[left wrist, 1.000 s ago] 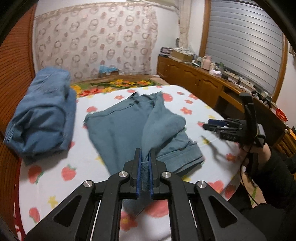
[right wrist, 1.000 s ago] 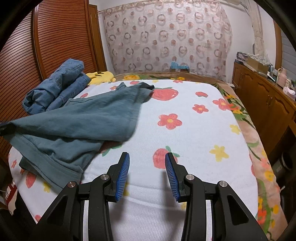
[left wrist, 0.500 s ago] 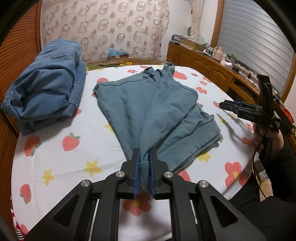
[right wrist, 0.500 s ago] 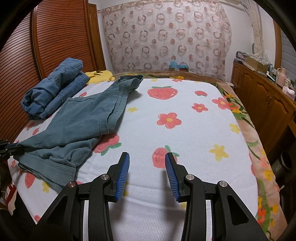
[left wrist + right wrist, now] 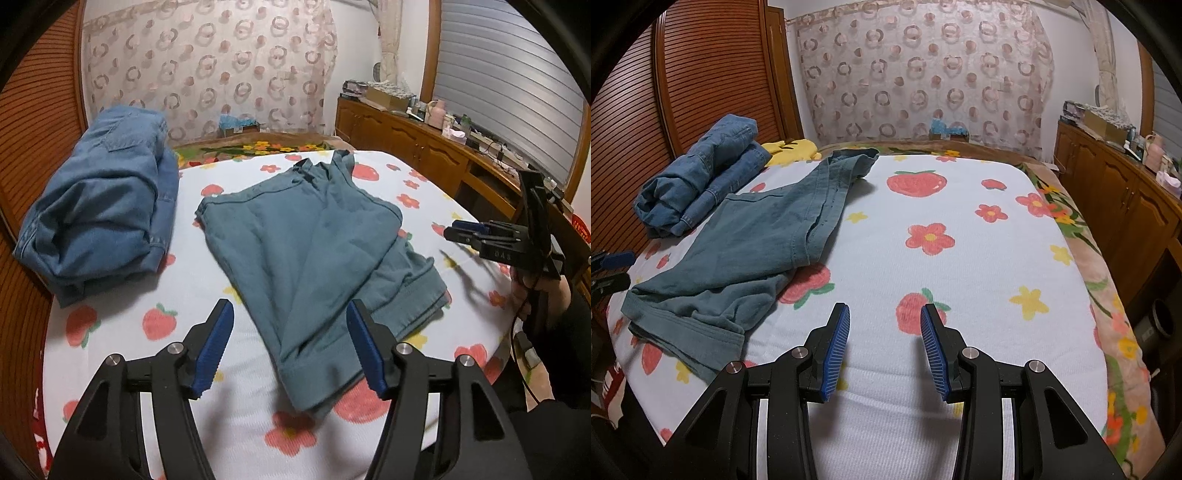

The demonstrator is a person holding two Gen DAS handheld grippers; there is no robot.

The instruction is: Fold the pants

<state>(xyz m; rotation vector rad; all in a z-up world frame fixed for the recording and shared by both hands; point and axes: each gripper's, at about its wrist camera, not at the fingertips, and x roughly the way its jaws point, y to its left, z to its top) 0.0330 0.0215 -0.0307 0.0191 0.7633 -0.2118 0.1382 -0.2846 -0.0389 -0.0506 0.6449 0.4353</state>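
Left tongs (image 5: 291, 347) opening, right tongs (image 5: 884, 345) parted, both empty; one teal pants (image 5: 314, 258), one denim bundle (image 5: 99, 206).

Left gripper (image 5: 291, 347) and right gripper (image 5: 884, 347): black frames, silver screws, ribbed blue pads; black sleeve (image 5: 576, 325) at right edge.

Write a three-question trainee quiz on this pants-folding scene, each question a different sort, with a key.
1. True or false: the left gripper is clamped on the teal pants.
2. What lies between the teal pants and the slatted wooden panel? A) a pillow B) folded blue jeans C) a towel
3. Fill in: the right gripper holds ____.

Key: 1 false, its jaws are opening, hem lying free between them. 2 B. 3 nothing.
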